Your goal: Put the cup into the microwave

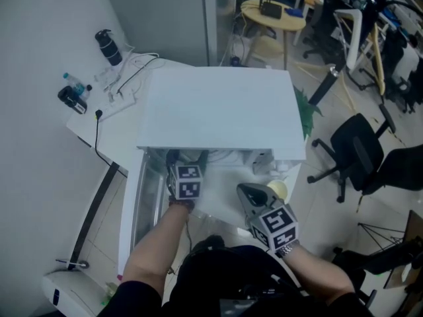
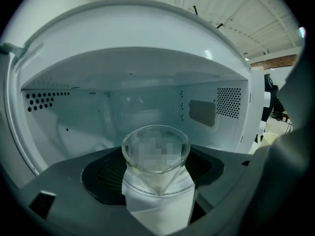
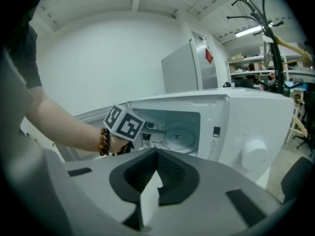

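While the glass door (image 1: 141,207) of the big white box-shaped microwave (image 1: 218,107) hangs wide open at its left side, the left tool (image 2: 157,187) is clenched on a clear round glass cup (image 2: 155,151). Its two white pads (image 2: 147,210) press on the lower part of the cup. The cup stands upright in the tool, right at the mouth of the microwave, and the pale inside walls with their little holes show behind it. I cannot tell if the bottom of the cup touches anything. In the head view the left tool reaches in under the top of the microwave, and its cube with black and white squares (image 1: 186,181) sticks out. The right tool (image 3: 150,191) is clenched tight with nothing in it, its white pads touching each other. It hangs in front of the microwave, apart from the left tool. From there, a round glass plate (image 3: 179,137) shows inside the microwave and a round white knob (image 3: 253,154) sits on its front. The microwave stands on a white surface (image 1: 115,134), with a black bottle (image 1: 109,47) at the far left corner.
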A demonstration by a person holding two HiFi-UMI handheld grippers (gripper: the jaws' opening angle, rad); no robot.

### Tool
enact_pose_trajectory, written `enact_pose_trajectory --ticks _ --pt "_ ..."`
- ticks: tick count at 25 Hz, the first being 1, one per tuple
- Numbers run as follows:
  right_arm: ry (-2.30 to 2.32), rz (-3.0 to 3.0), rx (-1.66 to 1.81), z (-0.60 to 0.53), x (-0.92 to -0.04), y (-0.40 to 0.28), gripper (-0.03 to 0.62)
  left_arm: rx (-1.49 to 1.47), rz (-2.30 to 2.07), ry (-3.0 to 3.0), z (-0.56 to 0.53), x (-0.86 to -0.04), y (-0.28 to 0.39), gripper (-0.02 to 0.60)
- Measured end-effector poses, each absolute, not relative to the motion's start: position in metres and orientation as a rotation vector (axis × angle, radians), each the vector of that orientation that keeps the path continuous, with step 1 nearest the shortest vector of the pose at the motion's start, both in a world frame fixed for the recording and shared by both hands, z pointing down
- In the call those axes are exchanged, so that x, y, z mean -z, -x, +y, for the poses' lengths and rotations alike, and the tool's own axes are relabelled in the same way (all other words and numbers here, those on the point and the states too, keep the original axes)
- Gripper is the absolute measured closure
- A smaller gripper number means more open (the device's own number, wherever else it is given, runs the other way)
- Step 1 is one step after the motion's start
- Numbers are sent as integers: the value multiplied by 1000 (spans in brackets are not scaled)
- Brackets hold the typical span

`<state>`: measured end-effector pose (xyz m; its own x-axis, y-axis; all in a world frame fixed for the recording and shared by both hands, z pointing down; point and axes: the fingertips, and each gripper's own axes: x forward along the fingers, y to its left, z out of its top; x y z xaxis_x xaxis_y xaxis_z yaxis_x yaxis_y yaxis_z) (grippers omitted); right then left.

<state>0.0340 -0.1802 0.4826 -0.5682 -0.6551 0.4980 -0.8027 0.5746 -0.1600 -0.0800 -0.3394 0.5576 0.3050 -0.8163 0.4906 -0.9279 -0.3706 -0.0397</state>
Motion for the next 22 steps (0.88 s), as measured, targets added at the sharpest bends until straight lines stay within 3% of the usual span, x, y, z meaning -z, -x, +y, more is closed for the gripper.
enact_pose_trajectory --ticks 22 --pt "-1208 -2408 -542 -222 -493 -23 580 -642 -1641 -2270 -388 -576 97 221"
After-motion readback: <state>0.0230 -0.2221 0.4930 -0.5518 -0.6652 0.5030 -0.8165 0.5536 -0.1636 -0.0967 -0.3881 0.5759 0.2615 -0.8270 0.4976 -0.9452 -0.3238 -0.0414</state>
